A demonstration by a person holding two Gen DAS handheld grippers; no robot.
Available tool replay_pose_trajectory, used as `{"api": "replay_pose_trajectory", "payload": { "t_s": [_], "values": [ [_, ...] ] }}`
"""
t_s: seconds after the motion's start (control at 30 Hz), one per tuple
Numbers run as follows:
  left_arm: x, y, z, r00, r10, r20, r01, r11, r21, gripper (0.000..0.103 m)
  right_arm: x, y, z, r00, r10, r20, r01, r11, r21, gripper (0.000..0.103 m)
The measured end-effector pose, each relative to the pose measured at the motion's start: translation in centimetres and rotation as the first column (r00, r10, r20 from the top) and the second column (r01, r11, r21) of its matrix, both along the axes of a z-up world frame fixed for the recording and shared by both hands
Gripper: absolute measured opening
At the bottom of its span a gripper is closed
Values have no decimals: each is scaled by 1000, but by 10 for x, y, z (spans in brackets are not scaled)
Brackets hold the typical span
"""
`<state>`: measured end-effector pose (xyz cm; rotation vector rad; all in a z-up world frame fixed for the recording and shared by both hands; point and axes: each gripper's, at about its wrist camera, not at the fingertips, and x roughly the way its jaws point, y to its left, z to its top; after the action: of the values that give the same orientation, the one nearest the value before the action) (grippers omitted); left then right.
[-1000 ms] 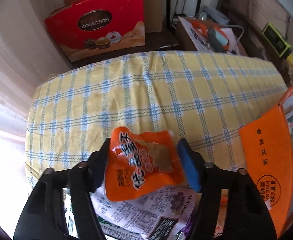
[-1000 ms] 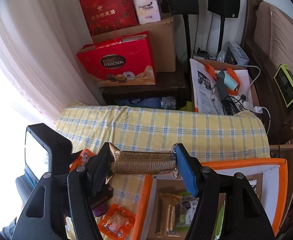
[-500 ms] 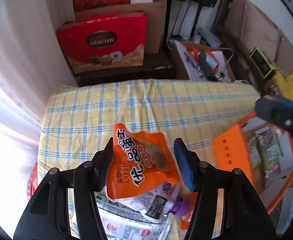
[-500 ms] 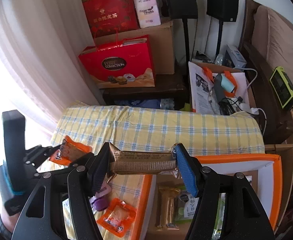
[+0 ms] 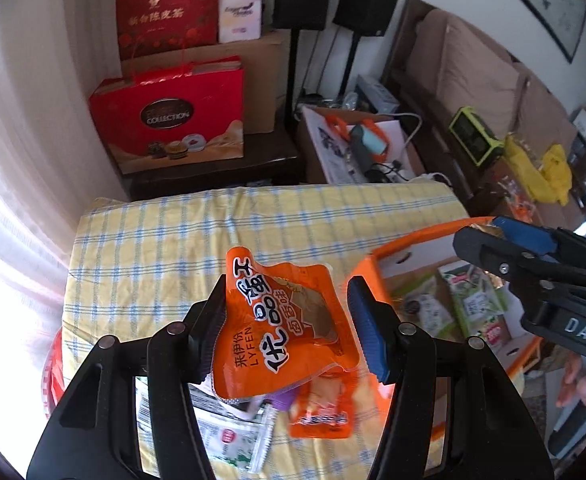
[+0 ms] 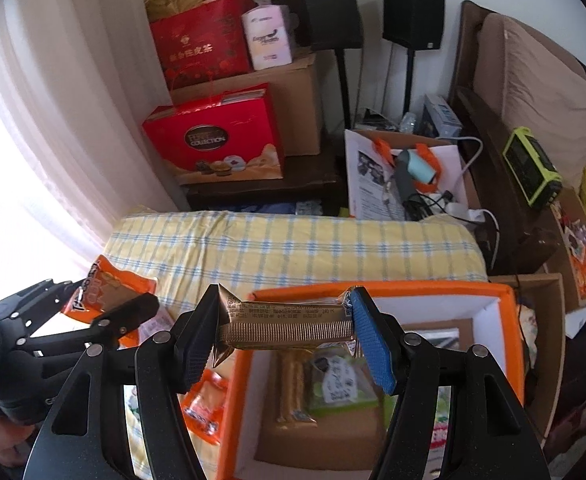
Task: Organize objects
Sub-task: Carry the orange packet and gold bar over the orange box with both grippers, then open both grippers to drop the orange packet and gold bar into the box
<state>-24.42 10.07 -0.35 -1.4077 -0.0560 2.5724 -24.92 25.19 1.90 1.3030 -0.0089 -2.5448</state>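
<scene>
My left gripper (image 5: 289, 320) is shut on an orange snack pouch (image 5: 281, 324) and holds it above the yellow checked cloth (image 5: 213, 240). It also shows at the left of the right wrist view (image 6: 105, 300). My right gripper (image 6: 285, 332) is shut on a gold wrapped bar (image 6: 285, 326), held crosswise over the near-left corner of the orange-rimmed box (image 6: 509, 320). The box holds another gold bar (image 6: 293, 392) and green packets (image 6: 337, 380). The right gripper also shows at the right of the left wrist view (image 5: 489, 236).
Loose packets lie on the cloth below the left gripper: an orange pouch (image 5: 325, 408) and white sachets (image 5: 233, 436). Behind the cloth stand a red gift box (image 6: 217, 140), cardboard boxes, speakers and an open box of cables (image 6: 409, 176). A sofa is at the right.
My left gripper has lifted the orange pouch higher and away from the cloth, bringing the orange box and right gripper into its view. The right gripper has moved slightly over the box with the bar.
</scene>
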Motion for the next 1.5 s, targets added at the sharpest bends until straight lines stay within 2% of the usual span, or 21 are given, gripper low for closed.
{"api": "replay_pose_trajectory", "payload": {
  "t_s": [0.5,1.07,1.43,1.5],
  "values": [
    [18,52,13,998,-64,-22,64,998,16,54,21,53,3,997,-72,-6,72,997,3,66],
    [23,110,-12,991,-130,28,129,992,15,54,22,97,-21,991,-130,31,130,991,3,66],
    [20,117,-26,989,-134,69,133,991,18,63,18,109,-40,986,-148,70,147,989,14,67],
    [19,116,-27,989,-131,74,130,991,20,68,18,109,-44,985,-147,88,145,989,27,68]
  ]
}}
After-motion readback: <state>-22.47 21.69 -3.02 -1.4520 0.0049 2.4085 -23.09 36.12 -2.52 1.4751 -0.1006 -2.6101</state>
